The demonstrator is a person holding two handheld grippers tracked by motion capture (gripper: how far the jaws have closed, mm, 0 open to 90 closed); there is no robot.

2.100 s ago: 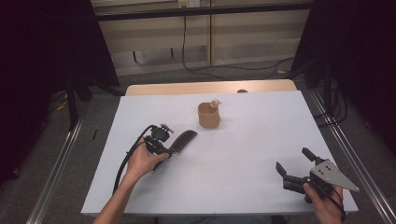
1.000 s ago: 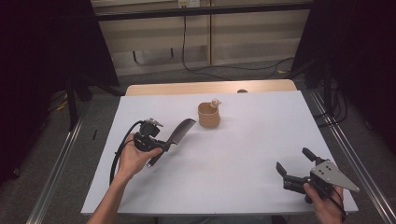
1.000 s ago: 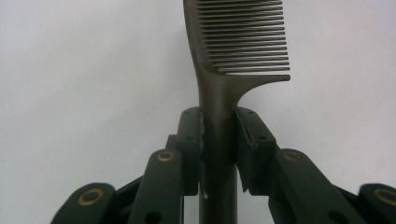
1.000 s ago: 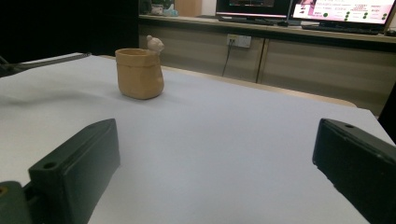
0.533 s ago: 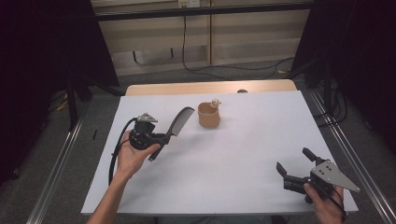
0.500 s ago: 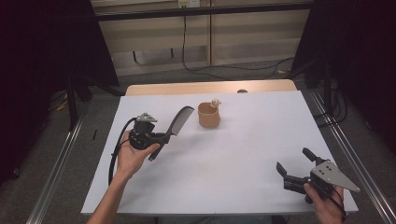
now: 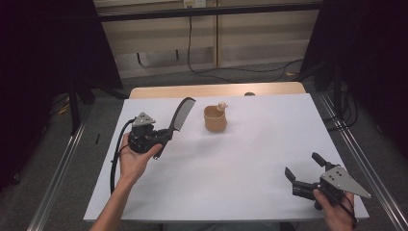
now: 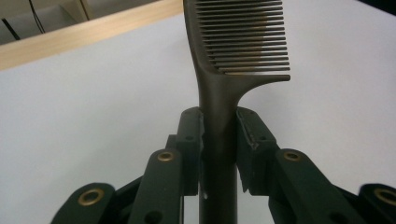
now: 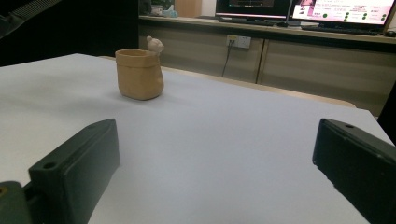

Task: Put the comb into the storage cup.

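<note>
Left gripper (image 7: 161, 136): it is closed on the handle of a dark comb (image 7: 180, 113). In the left gripper view the two black jaws press the comb (image 8: 223, 100) from both sides, just below the place where the teeth begin.
Comb position: it is lifted off the white table (image 7: 250, 183) and points up and away from the person's left hand (image 7: 134, 159), toward the far side. Its toothed end is near the cup, but the two are apart.
Cup: a small tan cup (image 7: 215, 118) with a tiny figure on its rim stands upright on the far middle of the table. The right gripper view shows the cup (image 9: 139, 73) with nothing visible above its rim besides this figure.
Right gripper (image 7: 304, 174): its jaws stand wide apart and hold nothing. It rests low at the near right corner, well apart from the cup and the comb.
Done, as I judge: the comb is picked up and firmly held, and it is carried close to the cup.
Left to do, as I judge: probably to bring the comb over the cup, lower it inside, and then release it. Which end should go in first, I cannot tell.
Risk: the cup is small and may tip if the comb pushes its rim.
</note>
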